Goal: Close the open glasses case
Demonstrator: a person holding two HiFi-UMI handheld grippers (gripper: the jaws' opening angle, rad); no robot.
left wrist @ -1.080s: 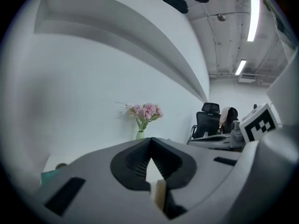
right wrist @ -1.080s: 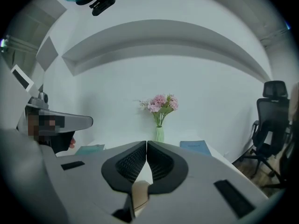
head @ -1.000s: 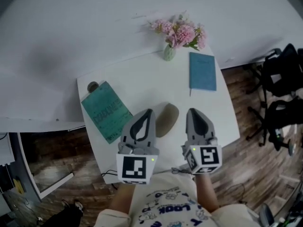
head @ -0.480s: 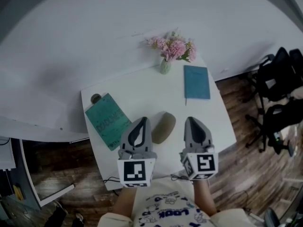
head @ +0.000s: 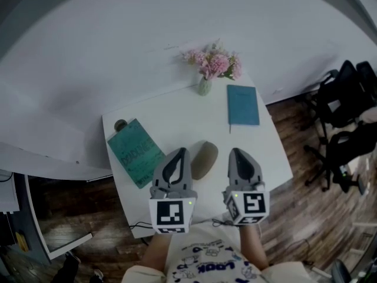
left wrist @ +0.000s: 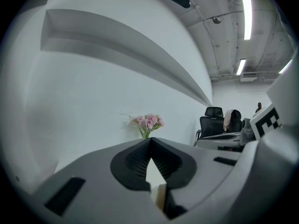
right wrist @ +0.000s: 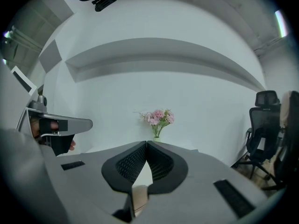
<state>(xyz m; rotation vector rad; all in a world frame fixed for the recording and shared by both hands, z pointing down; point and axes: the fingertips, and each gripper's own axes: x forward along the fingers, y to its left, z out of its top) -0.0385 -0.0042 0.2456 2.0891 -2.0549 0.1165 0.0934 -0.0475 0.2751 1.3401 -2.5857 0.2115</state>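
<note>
A brown oval glasses case [head: 203, 159] lies on the white table [head: 177, 108] with its lid down, seen in the head view between the two grippers. My left gripper [head: 180, 151] hangs just left of the case, shut and empty. My right gripper [head: 235, 151] hangs to the case's right, also shut with nothing in it. Both are raised above the table's near part. In the left gripper view the jaw tips [left wrist: 150, 139] meet, and in the right gripper view the tips [right wrist: 146, 143] meet too. The case is hidden in both gripper views.
A green notebook [head: 134, 151] lies at the table's left, a small round dark object [head: 120, 124] beyond it. A blue notebook [head: 242, 105] lies at the back right. A vase of pink flowers [head: 206, 75] stands at the far edge. Black office chairs [head: 344, 117] stand on the wooden floor to the right.
The head view has pulled back, so the table looks smaller and sits further left. Both grippers stay shut beside the case, the right one slightly higher.
</note>
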